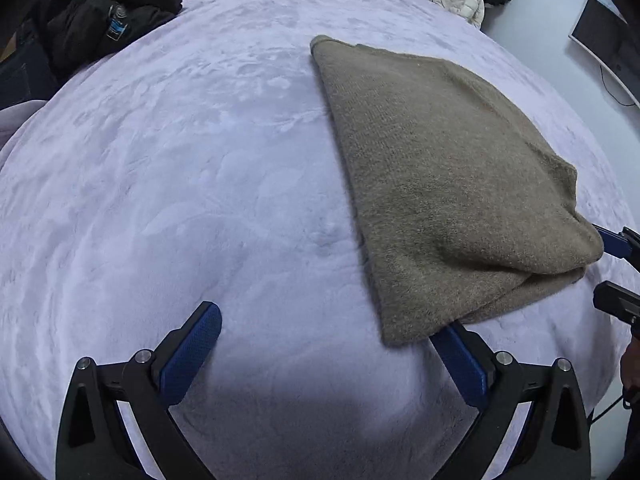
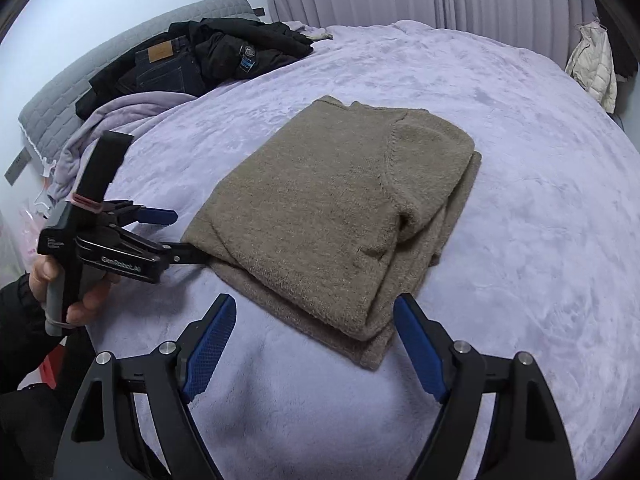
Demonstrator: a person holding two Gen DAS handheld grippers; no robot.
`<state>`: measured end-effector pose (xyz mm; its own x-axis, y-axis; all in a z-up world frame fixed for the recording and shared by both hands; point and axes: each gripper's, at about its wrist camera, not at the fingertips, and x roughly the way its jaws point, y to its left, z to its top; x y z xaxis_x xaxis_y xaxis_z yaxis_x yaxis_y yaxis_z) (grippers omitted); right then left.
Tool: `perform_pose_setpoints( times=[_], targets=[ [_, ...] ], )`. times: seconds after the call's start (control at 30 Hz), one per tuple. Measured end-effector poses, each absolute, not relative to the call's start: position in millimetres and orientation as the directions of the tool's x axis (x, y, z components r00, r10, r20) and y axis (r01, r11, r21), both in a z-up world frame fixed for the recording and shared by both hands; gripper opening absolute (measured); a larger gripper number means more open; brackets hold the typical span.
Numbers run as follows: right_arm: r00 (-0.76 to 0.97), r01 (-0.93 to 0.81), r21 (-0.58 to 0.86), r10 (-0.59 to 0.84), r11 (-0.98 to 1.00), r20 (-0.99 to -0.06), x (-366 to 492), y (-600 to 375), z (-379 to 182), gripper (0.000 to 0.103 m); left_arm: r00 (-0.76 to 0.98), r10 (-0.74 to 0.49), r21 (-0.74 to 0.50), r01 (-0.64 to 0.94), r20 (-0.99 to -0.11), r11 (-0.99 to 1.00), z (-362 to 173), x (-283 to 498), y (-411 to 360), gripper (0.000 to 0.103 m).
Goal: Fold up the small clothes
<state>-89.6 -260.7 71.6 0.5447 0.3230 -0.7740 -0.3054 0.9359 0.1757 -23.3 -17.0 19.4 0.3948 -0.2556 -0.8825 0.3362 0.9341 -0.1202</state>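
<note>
A folded olive-brown knit sweater point(image 1: 444, 184) lies flat on the lilac bed cover point(image 1: 180, 180); it also shows in the right wrist view point(image 2: 328, 208). My left gripper point(image 1: 328, 344) is open at the sweater's near left corner, its right finger tucked under the sweater's edge. In the right wrist view the left gripper point(image 2: 176, 236) sits at the sweater's left corner, one finger above the cloth level, the other reaching under it. My right gripper point(image 2: 316, 336) is open and empty, just short of the sweater's near corner.
A pile of dark jackets and jeans point(image 2: 208, 56) lies at the far left of the bed, also in the left wrist view point(image 1: 96, 24). A white puffer jacket point(image 2: 592, 64) hangs at the far right. A grey headboard point(image 2: 80, 92) stands left.
</note>
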Motion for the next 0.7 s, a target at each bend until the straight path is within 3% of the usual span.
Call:
perform_pose_setpoints(
  times=[0.07,0.13,0.23,0.4,0.47,0.5,0.57,0.6,0.7],
  targets=[
    [0.547,-0.306,0.217,0.358,0.927,-0.757,-88,-260,69,0.074,0.409,-0.255,-0.121,0.326,-0.876,0.938,19,-27,-11,0.103],
    [0.538,-0.296,0.252,0.379,0.921,-0.753,-83,-261,65,0.047,0.411,-0.272,-0.155,0.295,-0.870,0.943,17,-27,-4,0.103],
    [0.511,-0.251,0.276,0.369,0.928,-0.776,-74,-267,54,0.022,0.411,-0.307,-0.231,0.225,-0.858,0.947,16,-24,8,0.103],
    [0.515,-0.243,0.275,0.363,0.930,-0.776,-84,-279,55,0.018,0.394,-0.282,-0.219,0.198,-0.875,0.956,17,-35,12,0.100],
    [0.507,-0.237,0.291,0.373,0.927,-0.777,-89,-287,58,0.020,0.363,-0.327,-0.250,0.245,-0.872,0.937,26,-39,12,0.100],
    [0.508,-0.228,0.299,0.375,0.927,-0.775,-92,-292,62,0.029,0.354,-0.366,-0.284,0.263,-0.861,0.922,34,-40,14,0.100],
    [0.546,-0.197,0.287,0.348,0.937,-0.762,-94,-304,73,0.062,0.345,-0.418,-0.333,0.279,-0.841,0.901,50,-33,17,0.102],
    [0.582,-0.173,0.278,0.326,0.945,-0.745,-94,-310,79,0.087,0.344,-0.435,-0.350,0.283,-0.832,0.893,56,-26,15,0.102],
    [0.662,-0.100,0.303,0.291,0.948,-0.691,-79,-330,96,0.090,0.341,-0.463,-0.374,0.295,-0.818,0.879,67,7,-5,0.102]
  ],
)
